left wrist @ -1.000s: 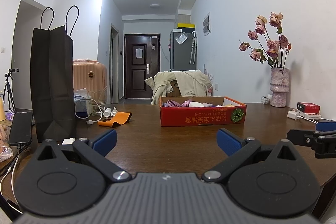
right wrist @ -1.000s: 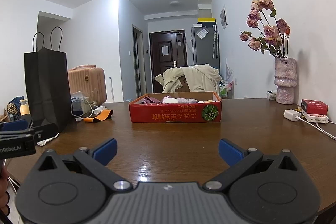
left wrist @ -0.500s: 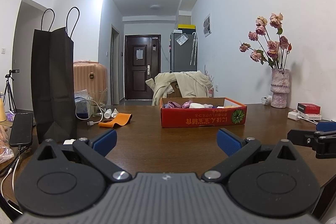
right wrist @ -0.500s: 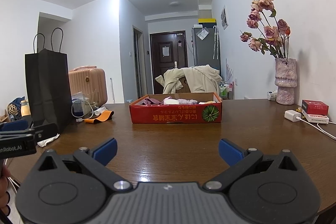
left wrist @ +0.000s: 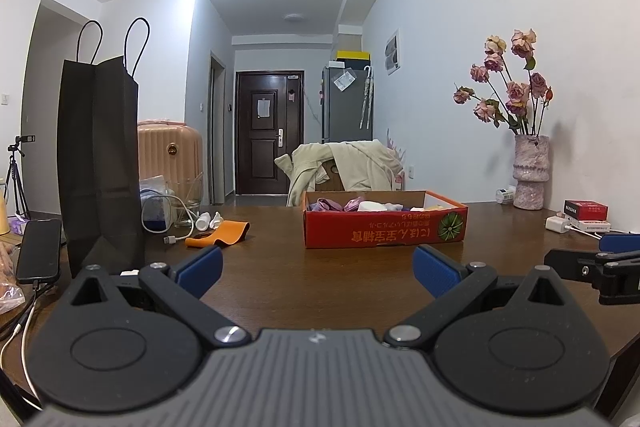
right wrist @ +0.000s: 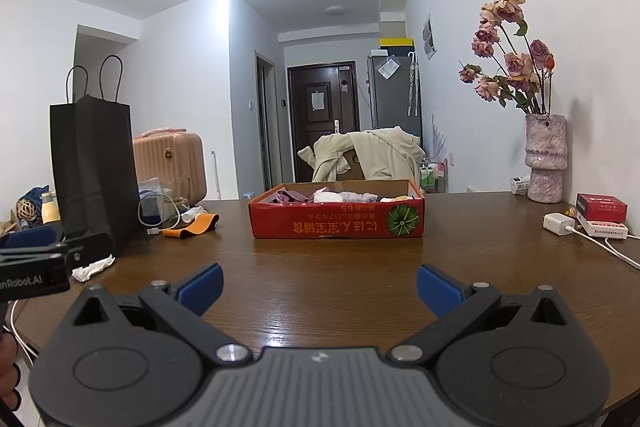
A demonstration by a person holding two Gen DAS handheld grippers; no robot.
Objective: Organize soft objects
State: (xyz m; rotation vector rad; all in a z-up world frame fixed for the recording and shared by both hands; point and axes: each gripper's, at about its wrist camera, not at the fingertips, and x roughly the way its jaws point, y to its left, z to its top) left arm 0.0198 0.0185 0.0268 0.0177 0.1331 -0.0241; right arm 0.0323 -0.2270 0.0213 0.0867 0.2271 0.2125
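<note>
Left gripper [left wrist: 316, 269]: nearest item, low over the near edge of the table [left wrist: 320, 291]; jaws spread wide, nothing between the blue pads [left wrist: 200, 271].

Right gripper [right wrist: 318, 285]: likewise low over the near edge; jaws spread wide, holding nothing.

Crumpled tissue [right wrist: 93, 266]: on the table at 10 o'clock from the right gripper.

Phone [left wrist: 39, 251]: flat on the table at 9 o'clock from the left gripper, cable attached.

Black paper bag [left wrist: 98, 163]: upright, just beside the phone.

Orange band [left wrist: 220, 233]: lying flat at 11 o'clock, beside a white cable [left wrist: 180, 215].

Red cardboard box [left wrist: 384, 225]: mid-table at 12 o'clock, well apart from both grippers; open top.

Soft items [left wrist: 360, 205]: pink, purple and white, piled inside the box.

Charger [right wrist: 558, 223] and red packet [right wrist: 600, 207]: at 2 o'clock.

Vase of dried roses [right wrist: 545, 157]: far right, against the wall.
</note>
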